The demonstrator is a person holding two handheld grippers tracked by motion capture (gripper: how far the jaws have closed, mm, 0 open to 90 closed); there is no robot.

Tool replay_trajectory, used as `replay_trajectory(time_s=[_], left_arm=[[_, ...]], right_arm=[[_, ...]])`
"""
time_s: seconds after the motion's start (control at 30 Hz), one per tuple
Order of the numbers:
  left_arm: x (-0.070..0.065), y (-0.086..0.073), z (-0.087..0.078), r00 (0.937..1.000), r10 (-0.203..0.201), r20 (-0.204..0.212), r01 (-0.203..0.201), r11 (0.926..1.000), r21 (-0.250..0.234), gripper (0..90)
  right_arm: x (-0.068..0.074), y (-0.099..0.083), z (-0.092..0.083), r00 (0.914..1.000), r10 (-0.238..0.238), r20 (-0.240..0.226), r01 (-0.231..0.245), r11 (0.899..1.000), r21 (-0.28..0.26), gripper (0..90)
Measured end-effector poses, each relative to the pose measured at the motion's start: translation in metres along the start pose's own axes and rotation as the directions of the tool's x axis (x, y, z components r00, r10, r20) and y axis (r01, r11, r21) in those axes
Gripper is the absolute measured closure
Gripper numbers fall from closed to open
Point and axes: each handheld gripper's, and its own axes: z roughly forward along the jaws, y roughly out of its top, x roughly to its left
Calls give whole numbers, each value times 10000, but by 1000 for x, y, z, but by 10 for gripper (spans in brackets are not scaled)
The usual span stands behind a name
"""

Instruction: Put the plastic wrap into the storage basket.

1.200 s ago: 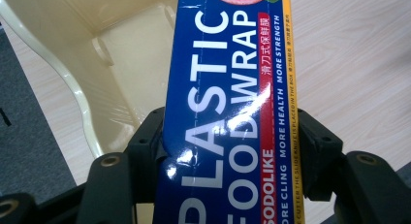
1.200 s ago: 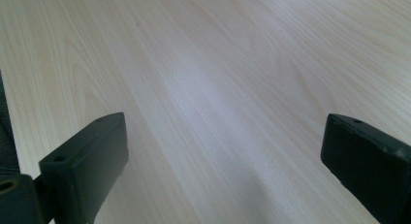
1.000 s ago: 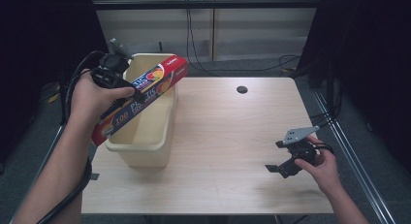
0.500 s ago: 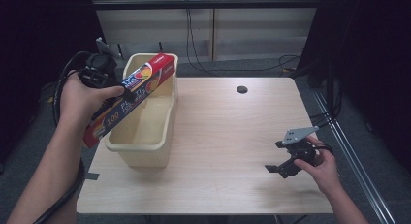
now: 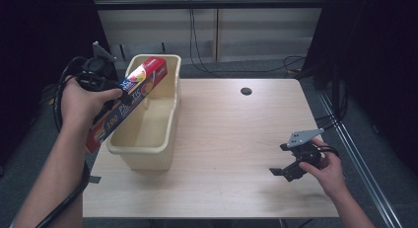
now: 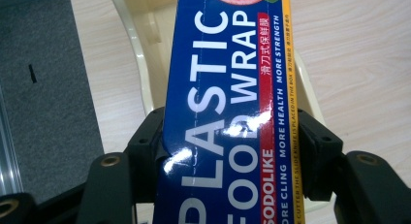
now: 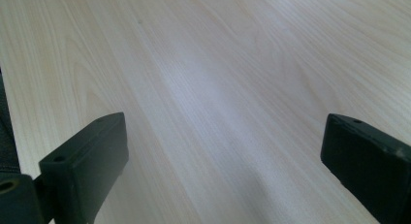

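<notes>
Now my left gripper (image 5: 125, 95) clamps the wrap box (image 5: 129, 102) slanted over the bin (image 5: 148, 150) below it, while my right gripper (image 5: 286, 170) rests open, nothing between its jaws.

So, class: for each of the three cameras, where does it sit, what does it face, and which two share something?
High view: above the table, looking forward and down; both forearms, left gripper, right gripper.
Left gripper view: on the left gripper, its jaws clamping the plastic food wrap box over the cream bin.
Right gripper view: on the right gripper, its open jaws over bare tabletop.
Shared: high and left gripper views show box and bin.
</notes>
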Motion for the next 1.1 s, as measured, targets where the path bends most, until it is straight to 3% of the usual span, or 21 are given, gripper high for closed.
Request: replay_trajectory(time_s=[0.2,0.5,0.57,0.9,1.1], left_arm=[[-3,2,5,9995,-162,-288,166,9998,145,402],[-7,4,12,9969,-684,-380,681,9976,-102,401],[-10,5,14,9958,-727,-558,723,9973,-103,401],[-12,5,25,9894,-1321,-610,1323,9912,4,401],[-14,5,30,9866,-1457,-735,1471,9890,135,400]], right_arm=[[0,0,-1,10000,22,3,-22,10000,-27,27],[1,-1,-3,10000,49,42,-49,10000,-34,27],[0,-2,-2,10000,58,39,-58,10000,-40,27],[1,-1,-4,10000,79,-15,-79,9999,-62,27],[1,-1,-4,10000,60,43,-59,10000,-34,27]])
